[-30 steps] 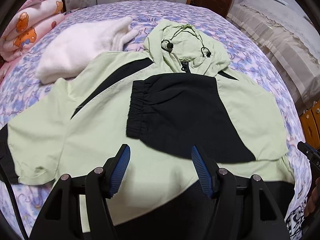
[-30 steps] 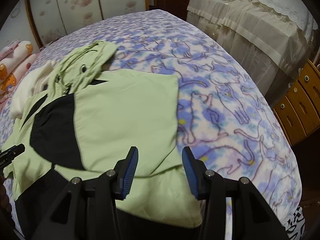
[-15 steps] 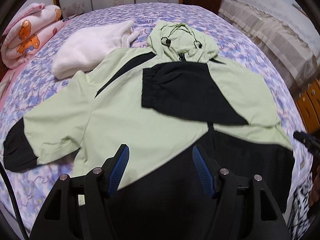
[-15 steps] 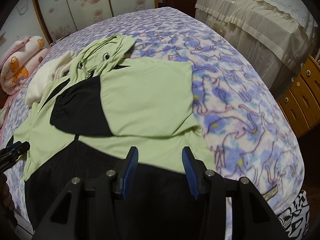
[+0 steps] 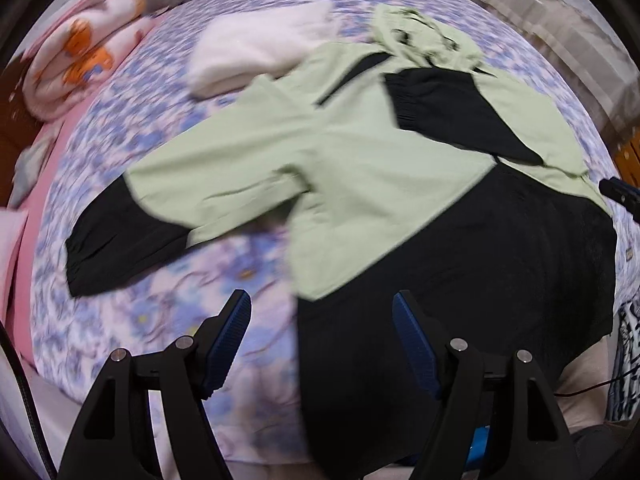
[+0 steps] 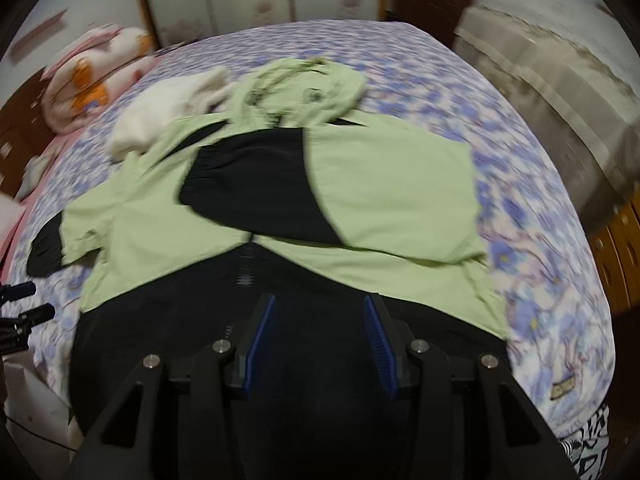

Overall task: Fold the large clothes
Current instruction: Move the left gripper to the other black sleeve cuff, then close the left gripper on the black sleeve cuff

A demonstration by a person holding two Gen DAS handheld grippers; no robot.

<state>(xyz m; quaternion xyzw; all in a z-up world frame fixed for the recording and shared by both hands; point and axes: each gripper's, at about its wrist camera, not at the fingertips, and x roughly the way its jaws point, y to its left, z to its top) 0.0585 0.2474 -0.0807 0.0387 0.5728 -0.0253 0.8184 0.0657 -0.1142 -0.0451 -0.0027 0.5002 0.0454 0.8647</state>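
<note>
A light green and black hooded jacket (image 5: 360,160) lies flat on the bed, hood (image 6: 304,84) at the far end. One sleeve (image 6: 256,176) with a black cuff is folded across the chest. The other sleeve (image 5: 200,184) stretches out to the left. My left gripper (image 5: 320,304) hovers over the left edge of the black hem; its jaws are opening with nothing between them. My right gripper (image 6: 319,300) stands open above the black hem (image 6: 320,280), holding nothing. Each gripper shows at the edge of the other's view, the left gripper (image 6: 20,312) and the right gripper (image 5: 620,196).
A folded white garment (image 5: 256,48) lies next to the jacket's shoulder. A rolled pink blanket (image 5: 80,60) sits at the far left. The bedspread (image 5: 140,312) is purple and flowered. A second bed (image 6: 560,92) and wooden drawers (image 6: 616,248) stand to the right.
Both grippers have drawn back toward the foot of the bed, so the black hem and the whole outstretched sleeve are now in view. The left jaws stand wider.
</note>
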